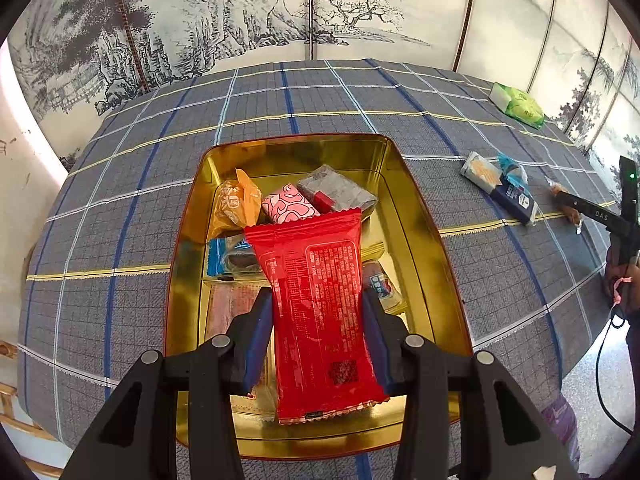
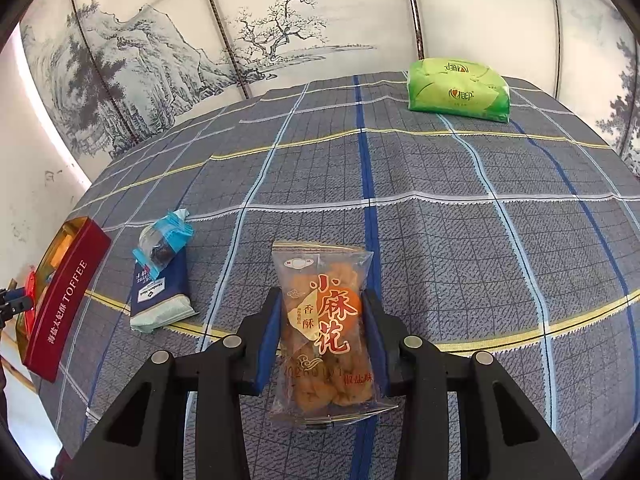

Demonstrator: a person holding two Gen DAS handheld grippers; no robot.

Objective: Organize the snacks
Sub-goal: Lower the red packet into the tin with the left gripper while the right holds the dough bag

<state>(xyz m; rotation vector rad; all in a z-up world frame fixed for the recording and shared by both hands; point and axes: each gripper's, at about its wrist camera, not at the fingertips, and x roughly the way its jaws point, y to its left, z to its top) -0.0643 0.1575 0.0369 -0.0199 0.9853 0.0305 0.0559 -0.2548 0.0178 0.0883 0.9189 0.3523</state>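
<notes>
My left gripper [image 1: 317, 300] is shut on a red snack packet [image 1: 308, 252], its blue pads pressing on both long sides. The packet hangs lengthwise over the open gold tin [image 1: 412, 200]. In the tin lie several snacks, among them an orange packet [image 1: 234, 204], a pink one [image 1: 290, 204], a grey one [image 1: 336, 192] and a blue one [image 1: 232, 258]. My right gripper [image 2: 322, 298] is shut on a clear packet of fried dough twists [image 2: 320, 264] over the plaid tablecloth. I cannot tell whether that packet rests on the cloth.
A navy packet [image 2: 160, 292] with a blue-wrapped sweet [image 2: 164, 240] on it lies left of the right gripper. The tin's red side [image 2: 64, 300] stands at the far left. A green tissue pack [image 2: 458, 90] sits at the table's far edge, before a painted screen.
</notes>
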